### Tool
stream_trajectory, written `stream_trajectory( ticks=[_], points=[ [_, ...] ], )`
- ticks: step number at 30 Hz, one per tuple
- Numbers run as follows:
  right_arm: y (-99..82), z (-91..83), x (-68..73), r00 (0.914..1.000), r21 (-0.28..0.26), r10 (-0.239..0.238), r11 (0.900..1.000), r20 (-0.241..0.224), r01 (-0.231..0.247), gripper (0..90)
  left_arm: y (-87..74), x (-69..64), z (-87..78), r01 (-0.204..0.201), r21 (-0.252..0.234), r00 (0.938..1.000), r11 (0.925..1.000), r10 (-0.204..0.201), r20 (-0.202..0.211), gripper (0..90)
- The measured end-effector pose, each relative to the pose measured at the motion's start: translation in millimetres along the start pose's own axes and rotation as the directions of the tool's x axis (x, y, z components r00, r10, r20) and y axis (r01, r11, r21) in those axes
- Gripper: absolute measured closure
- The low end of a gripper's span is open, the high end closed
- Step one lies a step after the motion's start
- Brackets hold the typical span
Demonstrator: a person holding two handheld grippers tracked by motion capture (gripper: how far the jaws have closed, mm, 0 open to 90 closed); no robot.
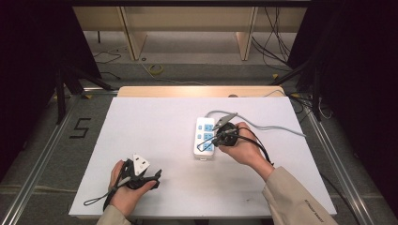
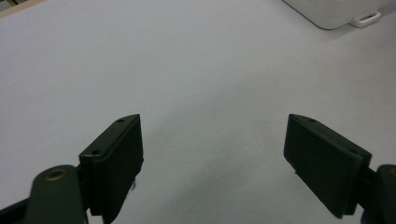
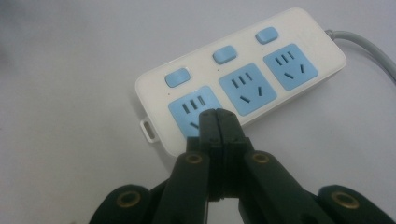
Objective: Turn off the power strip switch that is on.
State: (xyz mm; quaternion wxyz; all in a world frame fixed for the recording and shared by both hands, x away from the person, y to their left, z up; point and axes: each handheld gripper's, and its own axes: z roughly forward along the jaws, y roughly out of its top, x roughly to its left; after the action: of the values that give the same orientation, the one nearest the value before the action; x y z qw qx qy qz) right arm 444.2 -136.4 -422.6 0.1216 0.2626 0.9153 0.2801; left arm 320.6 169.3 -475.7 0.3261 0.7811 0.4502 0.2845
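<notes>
Up ahead of the right gripper, a white power strip lies flat on the white counter. Its jaws are pressed together with nothing between them, and their tips sit over the nearest blue socket, the one at the strip's end with the small hanging tab. Whether the tips actually touch that socket cannot be told. Beyond the jaws, two more blue sockets run along the strip, each with a blue switch on its far side, and a grey cord leaves the strip's far end. In the high view the right hand holds this gripper at the strip's right edge, and the cord curls off across the counter away from the jaws.

Well apart from that, the left gripper has its jaws wide apart with only bare counter between them. Far ahead of those jaws and off to their right, a corner of the power strip with its tab just shows. In the high view the left hand holds the left gripper low near the counter's near edge, its grey three-cornered plate on top.
</notes>
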Motion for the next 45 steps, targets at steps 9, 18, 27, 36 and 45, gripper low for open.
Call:
stream_trajectory(
  ticks=[9,18,27,36,45],
  points=[
    [1.9,3.1,0.2,1.0,0.003,0.003,1.0,-0.003,-0.003,90.0,0.1,-0.2,0.0,0.0,0.0,1.0,1.0,0.0,0.0,19.6],
    [3.3,5.7,-0.6,1.0,0.006,0.002,1.0,-0.007,-0.001,90.0,0.3,-0.7,0.3,-0.004,0.0,1.0,1.0,0.004,0.001,19.6],
    [7.7,7.8,2.4,0.9999,0.006,-0.001,1.0,-0.012,0.001,90.0,0.3,-1.0,0.7,-0.004,-0.001,1.0,1.0,0.004,0.003,19.6],
    [10.3,10.7,2.6,0.9999,0.015,-0.003,0.9999,-0.012,0.004,90.0,0.4,-1.3,0.7,-0.002,-0.001,1.0,1.0,0.002,0.003,19.6],
    [13.9,15.2,5.0,0.9999,0.017,0.001,0.9999,-0.017,0.0,90.0,0.4,-1.3,0.4,-0.002,-0.001,1.0,1.0,0.002,0.004,19.6]
  ],
)
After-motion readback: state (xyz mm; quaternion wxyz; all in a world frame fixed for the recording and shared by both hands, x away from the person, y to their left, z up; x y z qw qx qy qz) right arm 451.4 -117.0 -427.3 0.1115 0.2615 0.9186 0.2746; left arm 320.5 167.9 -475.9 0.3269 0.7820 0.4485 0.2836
